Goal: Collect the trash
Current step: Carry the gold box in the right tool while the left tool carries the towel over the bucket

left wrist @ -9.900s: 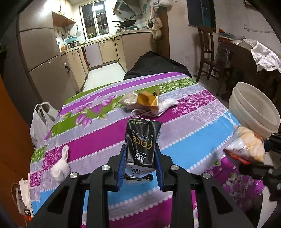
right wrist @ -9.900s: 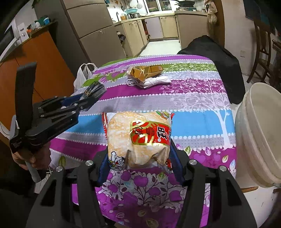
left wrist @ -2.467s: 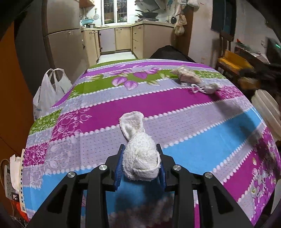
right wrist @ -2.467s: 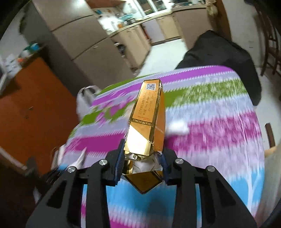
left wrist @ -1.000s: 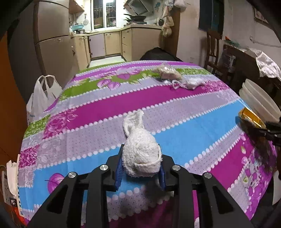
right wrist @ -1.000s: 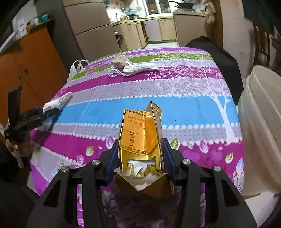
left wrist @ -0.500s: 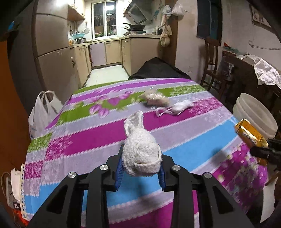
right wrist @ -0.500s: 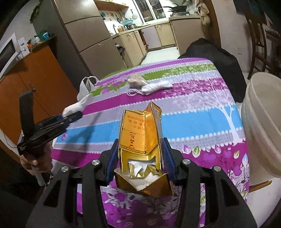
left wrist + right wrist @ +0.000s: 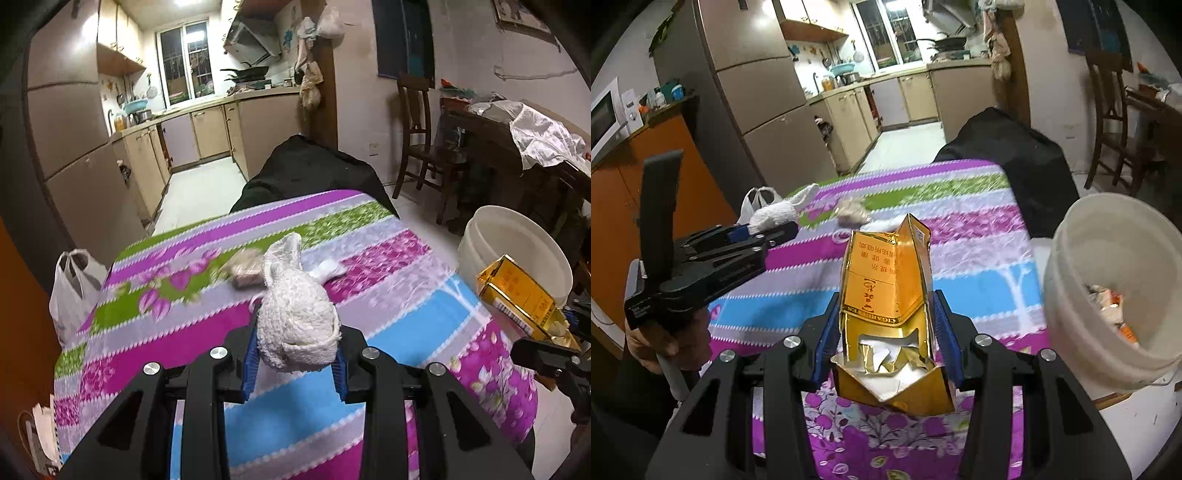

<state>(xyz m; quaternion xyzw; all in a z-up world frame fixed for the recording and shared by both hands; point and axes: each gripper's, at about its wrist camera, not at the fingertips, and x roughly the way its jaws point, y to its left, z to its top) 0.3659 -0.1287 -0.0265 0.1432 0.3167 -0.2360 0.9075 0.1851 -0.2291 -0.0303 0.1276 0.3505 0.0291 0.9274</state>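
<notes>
- The table (image 9: 388, 332), under a cloth striped purple, green, grey and blue, fills the middle of both views; a dark covered shape (image 9: 314, 173) sits at its far end, at twelve o'clock.
- A white bucket (image 9: 1115, 236) stands just off the table's edge at three o'clock, with scraps of wrapper already lying inside it.
- The right gripper (image 9: 886, 328) has its blue pads clamped on a torn gold carton (image 9: 886, 280) with crumpled foil in its open end. The only print I can make out is "CIGARETTES", upside down; the Chinese characters above it are too small for me.
- The left gripper (image 9: 295, 354) is squeezed nearly closed on a wadded white cloth (image 9: 295, 314), held clear of the table.
- A crumpled clear wrapper (image 9: 851, 214) and a white scrap (image 9: 328, 267) lie near the table's far end, blurred.
- A white plastic bag (image 9: 74, 284) hangs beside the table at nine o'clock.
- Against a second ago, both grippers sit higher above the cloth, and the bucket's contents now show.
</notes>
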